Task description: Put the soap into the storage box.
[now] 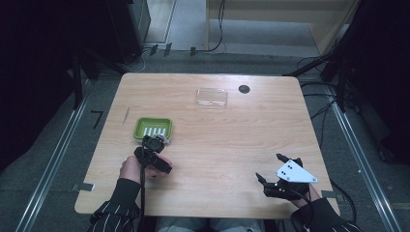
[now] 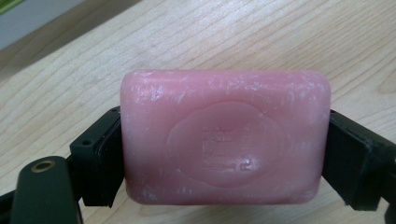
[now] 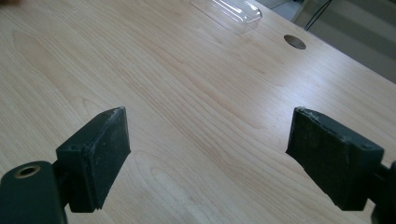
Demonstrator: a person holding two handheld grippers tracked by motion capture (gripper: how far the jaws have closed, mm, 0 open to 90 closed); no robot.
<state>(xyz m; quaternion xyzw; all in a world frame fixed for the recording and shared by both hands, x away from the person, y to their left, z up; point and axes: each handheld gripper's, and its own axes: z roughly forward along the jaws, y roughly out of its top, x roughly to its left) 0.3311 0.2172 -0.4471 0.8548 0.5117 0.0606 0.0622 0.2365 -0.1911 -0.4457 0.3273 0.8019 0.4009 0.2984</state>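
The left gripper (image 1: 153, 144) has its jaws pinching a pink bar of soap (image 2: 225, 136), one pad on each short end, the embossed face turned toward that gripper's camera. The soap hangs between the jaws over bare wood of the bench (image 1: 222, 140), without touching it as far as the left gripper view shows. Just beyond the jaw tips sits a green soap dish (image 1: 153, 128) with pale ribs inside; the gripper is at its near edge. The right gripper (image 3: 208, 156) hovers low over the bench with its jaws spread wide and nothing between them. Well ahead of those jaws lies a clear plastic lid (image 3: 227, 12), and to its right a dark round hole (image 3: 294, 41) in the benchtop.
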